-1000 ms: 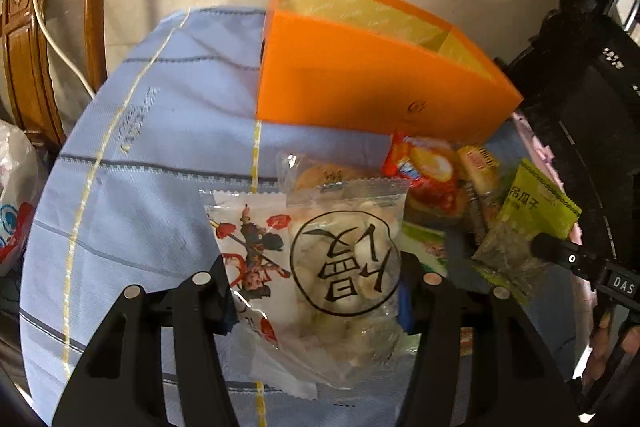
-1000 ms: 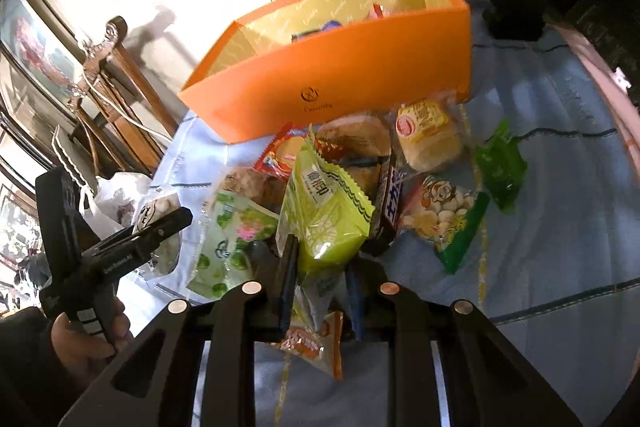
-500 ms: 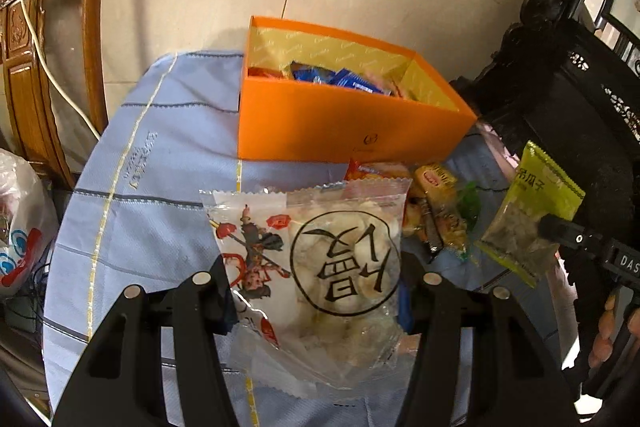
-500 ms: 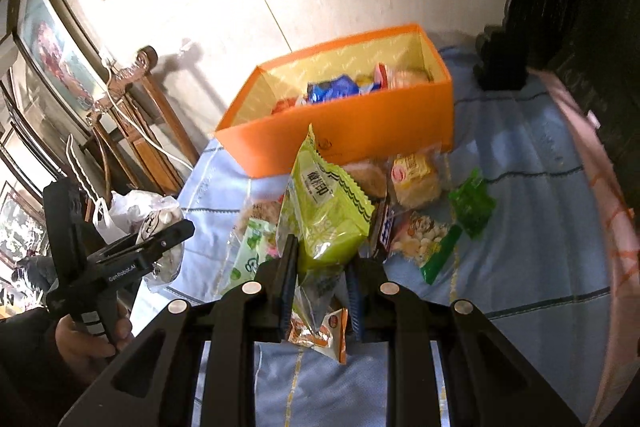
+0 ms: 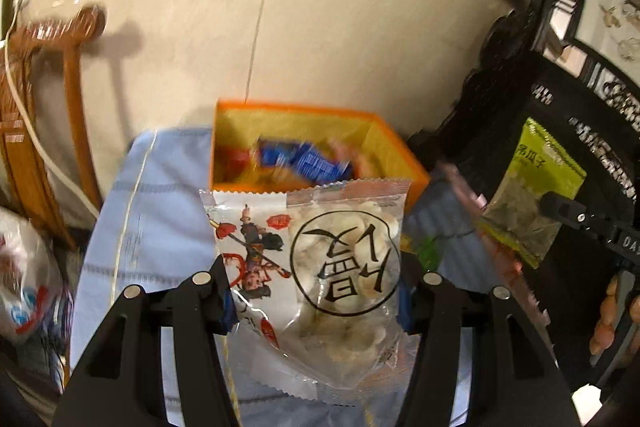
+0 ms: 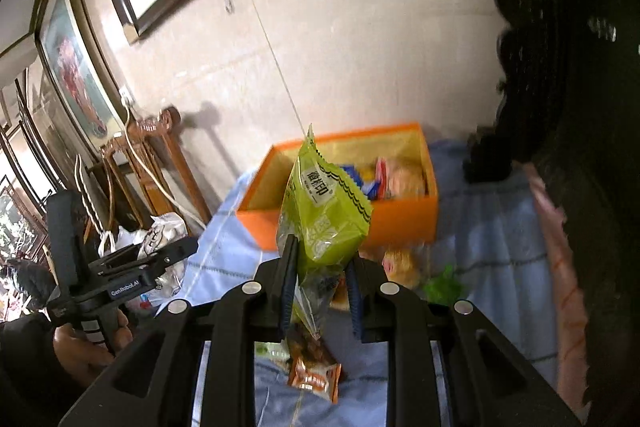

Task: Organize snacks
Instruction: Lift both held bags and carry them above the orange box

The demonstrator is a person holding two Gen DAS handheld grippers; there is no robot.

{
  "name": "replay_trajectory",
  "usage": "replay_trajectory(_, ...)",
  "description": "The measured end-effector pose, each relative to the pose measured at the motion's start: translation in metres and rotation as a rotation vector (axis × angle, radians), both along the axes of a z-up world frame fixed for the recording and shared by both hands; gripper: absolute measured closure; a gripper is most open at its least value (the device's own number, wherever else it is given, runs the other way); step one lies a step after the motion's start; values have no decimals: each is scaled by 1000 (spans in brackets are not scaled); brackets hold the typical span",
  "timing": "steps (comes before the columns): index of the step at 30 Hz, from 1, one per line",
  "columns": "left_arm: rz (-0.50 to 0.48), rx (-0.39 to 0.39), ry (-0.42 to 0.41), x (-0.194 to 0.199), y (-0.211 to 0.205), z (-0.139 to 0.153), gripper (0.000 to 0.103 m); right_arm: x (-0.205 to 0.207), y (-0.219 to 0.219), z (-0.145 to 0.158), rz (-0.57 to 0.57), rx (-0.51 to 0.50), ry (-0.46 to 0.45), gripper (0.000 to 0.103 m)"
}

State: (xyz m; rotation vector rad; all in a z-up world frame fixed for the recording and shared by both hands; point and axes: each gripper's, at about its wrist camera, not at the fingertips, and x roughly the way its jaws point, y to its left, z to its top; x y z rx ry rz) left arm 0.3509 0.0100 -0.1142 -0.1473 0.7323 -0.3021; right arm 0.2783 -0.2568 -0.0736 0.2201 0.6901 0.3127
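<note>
Left wrist view
- Left gripper (image 5: pixel 316 291): fingers closed on the sides of the clear snack bag (image 5: pixel 320 267), held above the blue tablecloth (image 5: pixel 160 195).
- Orange box (image 5: pixel 320 151): at the table's far edge, open, blurred wrappers inside.
- Right gripper (image 5: pixel 576 219): at the right, clamping the green packet (image 5: pixel 536 187).

Right wrist view
- Right gripper (image 6: pixel 320 279): fingers narrow, pinching the green packet's (image 6: pixel 324 211) lower end; packet stands upright, in line with the orange box (image 6: pixel 400 223).
- Loose snacks (image 6: pixel 316 367): on the cloth below.
- Risk: the thin pinch may let the packet swing or slip short of the box; both bags arriving together could collide at the rim.
</note>
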Motion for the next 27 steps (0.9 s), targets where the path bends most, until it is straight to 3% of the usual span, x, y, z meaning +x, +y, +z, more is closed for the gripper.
replay_trajectory(8,-35,-17,-117,32,-13,70,48,22,-14,56,-28,-8,-108,81)
replay_trajectory(12,-42,-13,-123,62,-22,87,48,48,-15,72,-30,-10,-128,90)
replay_trajectory(14,-44,26,-115,87,-32,90,48,74,-11,76,-34,-47,-130,93)
replay_trajectory(18,-29,59,-90,129,-44,85,48,127,-5,77,-19,-67,-90,99)
replay_trajectory(20,-22,62,-84,140,-45,83,48,152,0,63,59,-74,27,97)
replay_trajectory(21,-28,44,-85,140,-44,81,48,152,3,57,69,-98,44,91)
replay_trajectory(22,-35,37,-87,137,-43,78,48,148,6,46,82,-147,56,55)
replay_trajectory(23,-51,31,-90,131,-42,75,48,136,9,21,89,-203,98,31)
replay_trajectory(24,-66,26,-94,124,-41,71,48,127,8,0,75,-208,145,14)
replay_trajectory(27,-95,19,-92,98,-36,54,48,92,4,-84,67,-153,299,15)
